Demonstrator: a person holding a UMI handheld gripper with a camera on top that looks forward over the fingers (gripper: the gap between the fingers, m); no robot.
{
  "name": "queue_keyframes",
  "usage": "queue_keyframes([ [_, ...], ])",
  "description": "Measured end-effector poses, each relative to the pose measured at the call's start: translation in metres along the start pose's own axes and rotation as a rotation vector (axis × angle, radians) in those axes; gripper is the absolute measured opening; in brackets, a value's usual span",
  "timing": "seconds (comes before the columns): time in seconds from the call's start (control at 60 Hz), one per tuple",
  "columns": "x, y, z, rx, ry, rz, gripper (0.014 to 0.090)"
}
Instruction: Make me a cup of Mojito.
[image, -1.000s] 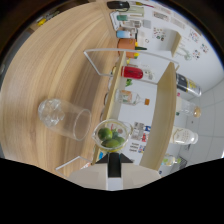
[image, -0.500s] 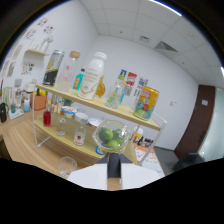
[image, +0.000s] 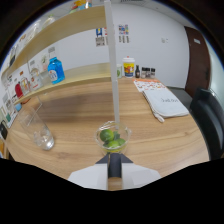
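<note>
Where the two fingers converge at the near edge of the gripper view, a small clear glass bowl (image: 114, 138) sits just ahead of the gripper (image: 114, 161), its rim uppermost and its mouth open to the ceiling. Bowl stands upright, no visible tilt; being round, it has no clear long axis. Inside: green lime pieces (image: 112, 140), at least two, heaped together toward the bottom. Cannot tell whether the bowl rests on the wooden table (image: 165, 140) or is carried just above it. Fingers appear drawn in tight against the near side of the bowl, only a dark narrow strip between them; apparently clamped on the bowl's near wall, but the contact points themselves are hidden.

Directly beyond the bowl a pale vertical post (image: 112, 65) rises, belonging to a clear-sided shelf rack (image: 55, 30) that sweeps away to one side. On the rack's lower level: a blue bottle (image: 55, 70) and further small items, too blurred to identify. An empty tall drinking glass (image: 36, 131) stands upright on the table, well apart from the bowl, on the rack's side. Beyond the post, at the table's far edge: a yellow-labelled container (image: 129, 67) with several small dark bottles (image: 145, 72) just beside it. On the opposite side lies a white folded cloth (image: 165, 102), flat on the table. Dark door (image: 199, 55) in the white back wall.
</note>
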Motion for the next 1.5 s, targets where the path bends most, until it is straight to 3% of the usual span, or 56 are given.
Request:
queue_keyframes([
  [0.133, 0.006, 0.019, 0.01, -0.048, -0.011, 0.008, 0.0151],
  [0.417, 0.009, 0.024, 0.018, -0.035, -0.015, -0.057, 0.0185],
  [0.433, 0.01, 0.024, 0.018, -0.037, -0.011, -0.061, 0.0236],
  [0.45, 0.012, 0.024, 0.017, -0.039, 0.0, -0.064, 0.0363],
  [0.467, 0.015, 0.023, 0.017, -0.039, 0.013, -0.067, 0.0378],
  [0.5, 0.016, 0.023, 0.015, -0.04, 0.023, -0.075, 0.0496],
  [0.517, 0.015, 0.021, 0.013, -0.039, 0.024, -0.077, 0.0571],
  [0.533, 0.014, 0.02, 0.013, -0.034, 0.023, -0.077, 0.0706],
  [0.567, 0.014, 0.018, 0.009, -0.027, 0.025, -0.074, 0.085],
  [0.583, 0.013, 0.016, 0.007, -0.022, 0.026, -0.072, 0.0862],
  [0.617, 0.014, 0.01, -0.001, -0.01, 0.038, -0.071, 0.0836],
  [0.683, 0.014, -0.005, -0.014, 0.035, 0.078, -0.087, 0.0855],
  [1.017, -0.1, -0.081, -0.112, 0.255, 0.041, -0.111, 0.0856],
  [1.25, -0.179, -0.062, -0.13, 0.256, 0.035, -0.081, 0.0857],
  [1.367, -0.207, -0.046, -0.125, 0.21, 0.014, -0.059, 0.0856],
  [1.5, -0.228, -0.059, -0.125, 0.22, 0.004, -0.052, 0.086],
])
